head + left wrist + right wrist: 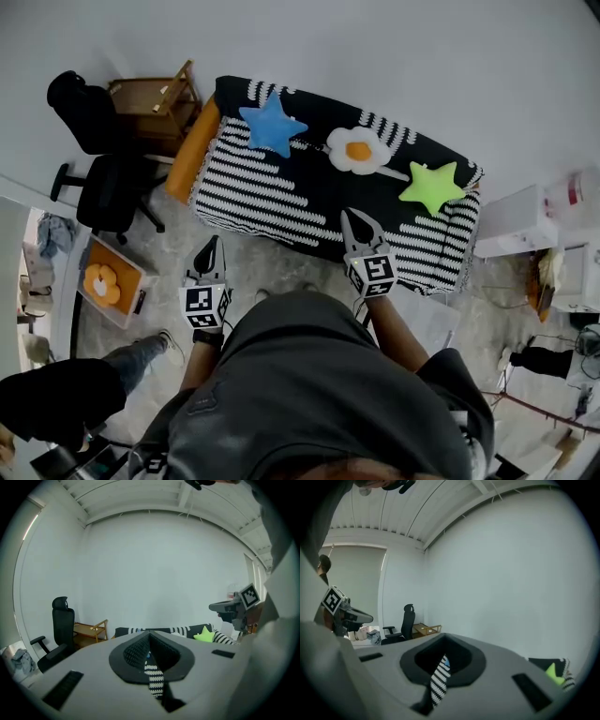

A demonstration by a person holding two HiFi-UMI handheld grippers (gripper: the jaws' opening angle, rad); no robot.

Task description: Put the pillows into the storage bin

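We hold both tools out ahead of us with nothing in them. The left gripper [212,246], at lower centre-left of the head view, has its jaws pressed together, and so does the right gripper [352,221] at centre.

Three pillows lie on the striped sofa [281,202] across the upper middle: a blue star pillow [272,126], a flower pillow [358,150] and a green star pillow [432,186].

The storage bin [122,260] sits on the floor at far left (an orange flower cushion [101,282] seems to be in it already).

The step looks like the first reach, so we should spread the jaws before arriving. We would likely do best to take the green star with the right tool, pinching one soft arm rather than the thick middle.
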